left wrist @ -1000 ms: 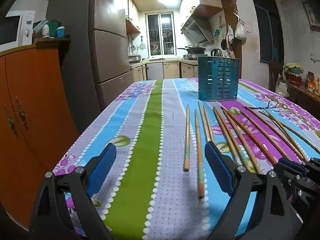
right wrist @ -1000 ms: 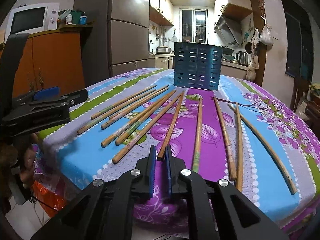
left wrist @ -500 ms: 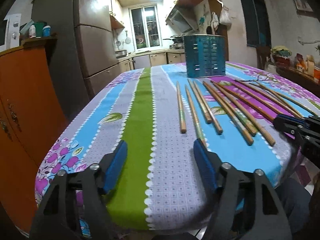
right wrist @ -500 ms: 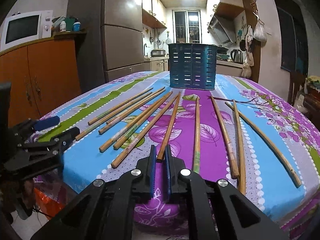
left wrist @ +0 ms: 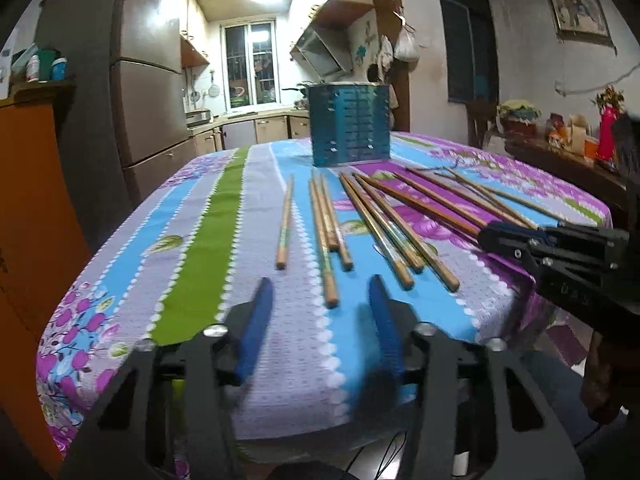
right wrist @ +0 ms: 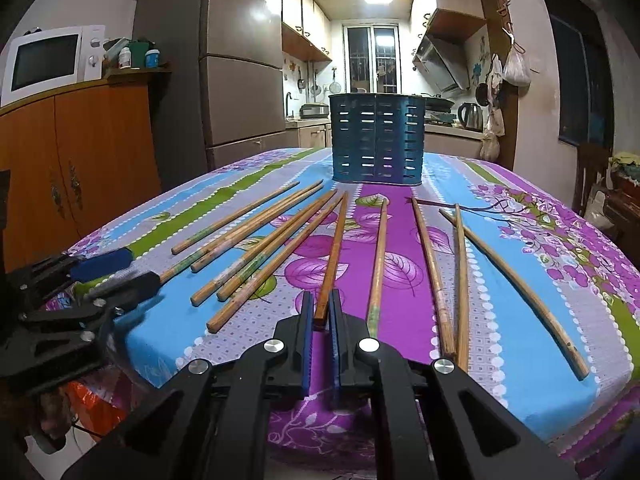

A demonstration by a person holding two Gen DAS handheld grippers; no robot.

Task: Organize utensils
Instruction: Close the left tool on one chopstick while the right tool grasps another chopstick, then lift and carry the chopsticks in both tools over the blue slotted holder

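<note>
Right claw (right wrist: 321, 312) clenched on the near tip of 1 chopstick (right wrist: 334, 252), ready to lift twd the blue holder (right wrist: 376, 140); left claw (left wrist: 320, 300) closing, empty, lining up w/ another chopstick (left wrist: 322, 240)

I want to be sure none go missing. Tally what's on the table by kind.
Chopsticks: 11
Holder: 1
Total: 12

Teal slotted holder (right wrist: 376, 140), floral striped tablecloth (right wrist: 520, 240)
</note>
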